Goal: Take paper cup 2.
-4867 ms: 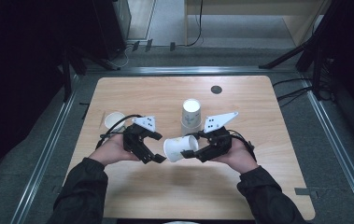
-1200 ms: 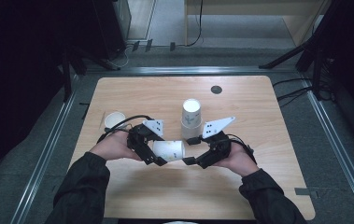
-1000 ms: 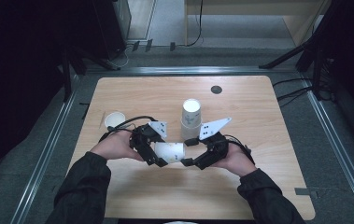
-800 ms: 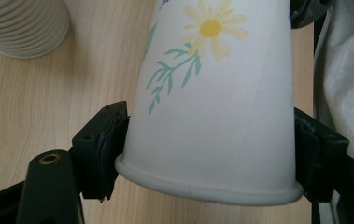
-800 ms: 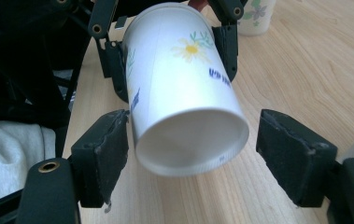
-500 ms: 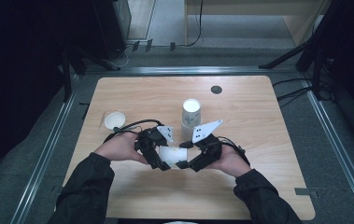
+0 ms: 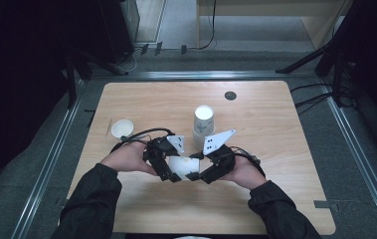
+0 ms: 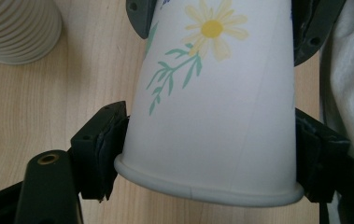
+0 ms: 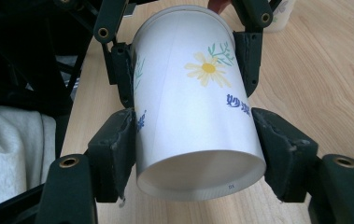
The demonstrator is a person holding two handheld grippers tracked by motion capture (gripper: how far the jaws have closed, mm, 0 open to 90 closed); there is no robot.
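I've got the flowered paper cup [image 7: 182,167] lying on its side, held between both grippers just above the near middle of the table [image 7: 275,149]. My left gripper [image 8: 207,154] pinches it at the rolled rim end, pads pressed on either side of the wall. My right gripper [image 9: 198,154] has just been closing, and its pads now clamp the base end — you can see the recessed bottom facing its camera. Two grips, one at each end: my guess is this is either a hand-over or a pull to separate nested cups, though I can't tell whether there's more than one cup in the hold.

Beyond my hands stands a stack of upturned cups [image 7: 203,124], well clear — likely where this one is headed or came from. Off to the left sits a small open cup [image 7: 122,129], upright, apart from everything.

Paper walls dent easily, so I'd keep the squeeze light.
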